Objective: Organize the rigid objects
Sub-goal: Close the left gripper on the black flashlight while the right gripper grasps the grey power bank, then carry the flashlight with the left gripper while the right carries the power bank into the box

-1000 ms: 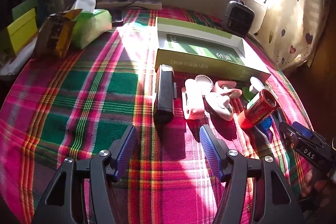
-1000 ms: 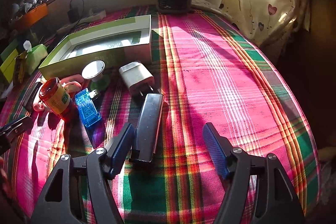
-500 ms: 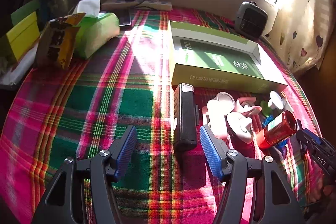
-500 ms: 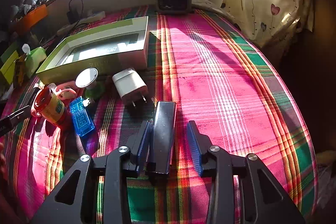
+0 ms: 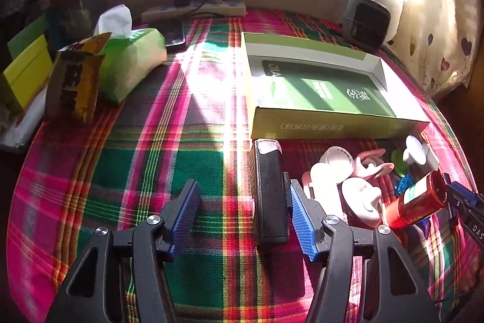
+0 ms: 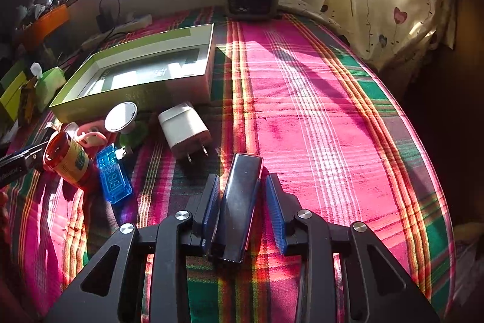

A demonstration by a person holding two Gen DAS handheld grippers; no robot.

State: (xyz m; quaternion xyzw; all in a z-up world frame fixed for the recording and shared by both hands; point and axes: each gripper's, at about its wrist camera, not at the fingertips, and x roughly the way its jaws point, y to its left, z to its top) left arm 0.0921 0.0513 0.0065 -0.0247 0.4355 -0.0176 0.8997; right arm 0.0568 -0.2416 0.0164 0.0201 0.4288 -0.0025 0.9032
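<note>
R gripper point(image 6: 242, 202): fingers nearly closed round a glossy black bar-shaped device point(image 6: 239, 202) lying on the plaid table point(image 6: 317, 126); can't tell if both pads touch. L gripper point(image 5: 242, 217): fingers wide apart, black ribbed device point(image 5: 269, 189) just inside its R finger point(image 5: 302, 220), touching or nearly. Open green box point(image 5: 317, 90) at 12 o'clock holds only a green printed insert. White charger point(image 6: 184, 129), blue USB meter point(image 6: 113, 174), red jar point(image 6: 66, 159) lie loose at the R gripper's 10 o'clock.

Black device point(image 5: 270, 189) between spread fingers point(image 5: 304, 220)
</note>
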